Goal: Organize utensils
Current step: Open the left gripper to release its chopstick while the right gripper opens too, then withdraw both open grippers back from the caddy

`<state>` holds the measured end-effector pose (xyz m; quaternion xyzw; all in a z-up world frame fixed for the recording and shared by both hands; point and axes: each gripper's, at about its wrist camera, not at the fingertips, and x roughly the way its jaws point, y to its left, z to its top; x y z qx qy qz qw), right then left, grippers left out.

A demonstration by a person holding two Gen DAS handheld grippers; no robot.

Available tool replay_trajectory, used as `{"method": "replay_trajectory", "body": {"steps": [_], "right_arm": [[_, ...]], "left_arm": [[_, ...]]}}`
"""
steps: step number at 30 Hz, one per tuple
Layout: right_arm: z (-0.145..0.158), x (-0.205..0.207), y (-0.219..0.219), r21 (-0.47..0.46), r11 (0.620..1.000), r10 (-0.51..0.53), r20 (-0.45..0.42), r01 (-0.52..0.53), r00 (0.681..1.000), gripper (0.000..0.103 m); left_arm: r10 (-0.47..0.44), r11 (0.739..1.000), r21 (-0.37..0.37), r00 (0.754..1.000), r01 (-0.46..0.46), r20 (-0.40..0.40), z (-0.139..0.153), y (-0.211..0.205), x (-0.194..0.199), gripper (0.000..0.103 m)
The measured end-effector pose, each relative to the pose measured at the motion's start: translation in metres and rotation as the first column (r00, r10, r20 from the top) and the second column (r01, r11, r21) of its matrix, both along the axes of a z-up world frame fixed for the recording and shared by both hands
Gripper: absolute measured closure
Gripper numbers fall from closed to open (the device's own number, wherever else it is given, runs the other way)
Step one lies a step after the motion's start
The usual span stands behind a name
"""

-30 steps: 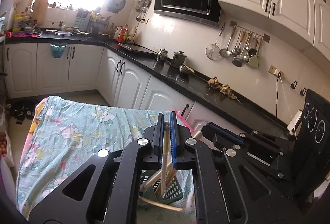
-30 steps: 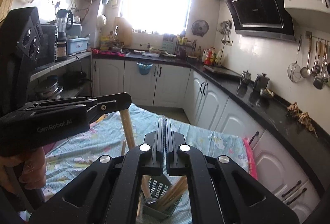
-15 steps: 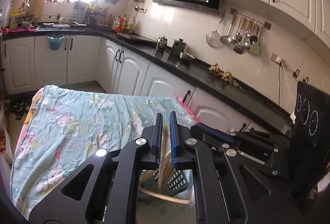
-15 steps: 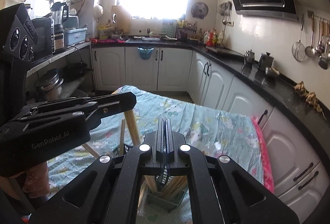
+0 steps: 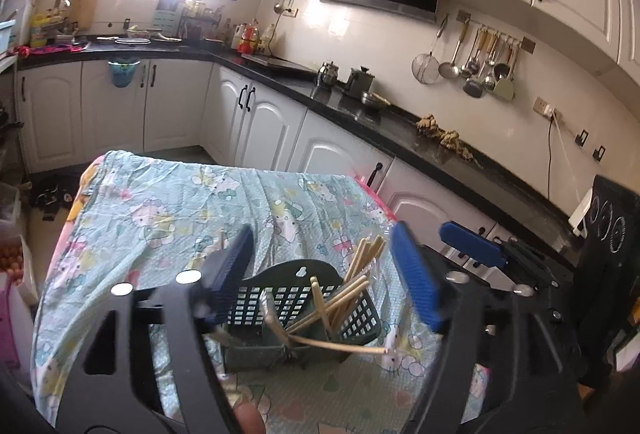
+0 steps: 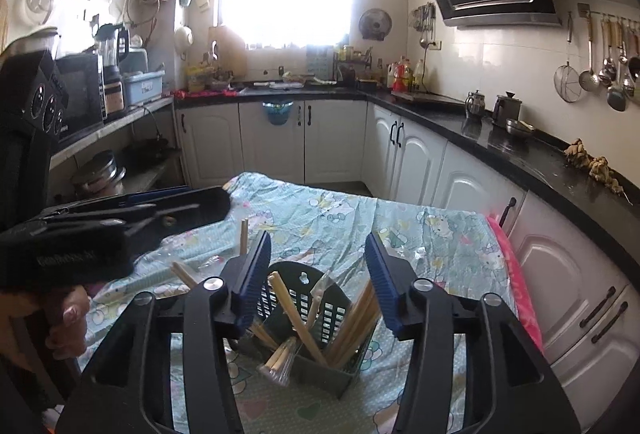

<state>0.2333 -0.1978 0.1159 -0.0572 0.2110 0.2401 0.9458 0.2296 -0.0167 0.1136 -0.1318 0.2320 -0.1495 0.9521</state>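
A dark green slotted utensil basket stands on the cartoon-print tablecloth. Several wooden chopsticks lean inside it, and one lies across its front rim. My left gripper hangs just above the basket, its jaws opening, the pads pressing on nothing. My right gripper hovers over the same basket from the other side, jaws also opening, with chopstick tops rising between the fingers but untouched. A plastic-wrapped pair of chopsticks leans at the basket's near corner.
Loose chopsticks lie on the cloth left of the basket. A hand holds the left gripper's body. White cabinets and a black counter run behind and to the right.
Both grippers were shut, the left one on wooden chopsticks. Both have sunk toward the basket and spread their jaws, and the chopsticks now stand in the basket.
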Motion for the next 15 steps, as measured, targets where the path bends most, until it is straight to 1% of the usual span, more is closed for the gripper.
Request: {"method": "replay_trajectory", "body": {"steps": [2, 3, 4, 7, 11, 13, 15], "right_arm": [[0.002, -0.01, -0.005, 0.019, 1.0, -0.001, 0.008, 0.001, 1.0, 0.046], [0.003, -0.014, -0.007, 0.023, 1.0, -0.003, 0.012, 0.003, 1.0, 0.042], [0.003, -0.02, -0.009, 0.029, 1.0, -0.004, 0.018, 0.003, 1.0, 0.04], [0.006, -0.035, -0.012, 0.04, 0.999, -0.004, 0.033, 0.002, 0.999, 0.034], [0.01, -0.054, -0.017, 0.059, 0.998, -0.017, 0.059, 0.014, 0.998, 0.024], [0.011, -0.064, -0.02, 0.076, 0.997, -0.023, 0.069, 0.017, 0.997, 0.021], [0.011, -0.075, -0.023, 0.088, 0.995, -0.042, 0.08, 0.035, 0.996, 0.015]], "left_arm": [[-0.005, 1.0, -0.018, 1.0, 0.005, 0.008, 0.002, 0.006, -0.011, 0.012], [-0.008, 1.0, -0.028, 1.0, 0.008, 0.011, 0.003, 0.008, -0.015, 0.011], [-0.012, 0.999, -0.038, 1.0, 0.013, 0.014, 0.004, 0.011, -0.021, 0.011], [0.006, 1.0, -0.024, 1.0, -0.005, 0.017, 0.005, 0.016, -0.035, 0.011], [0.042, 0.999, -0.027, 0.999, -0.042, -0.014, 0.003, 0.021, -0.049, 0.011], [0.058, 0.998, -0.01, 0.998, -0.058, -0.018, 0.0, 0.023, -0.057, 0.011], [0.078, 0.997, 0.006, 0.997, -0.078, -0.025, -0.002, 0.024, -0.065, 0.011]]}}
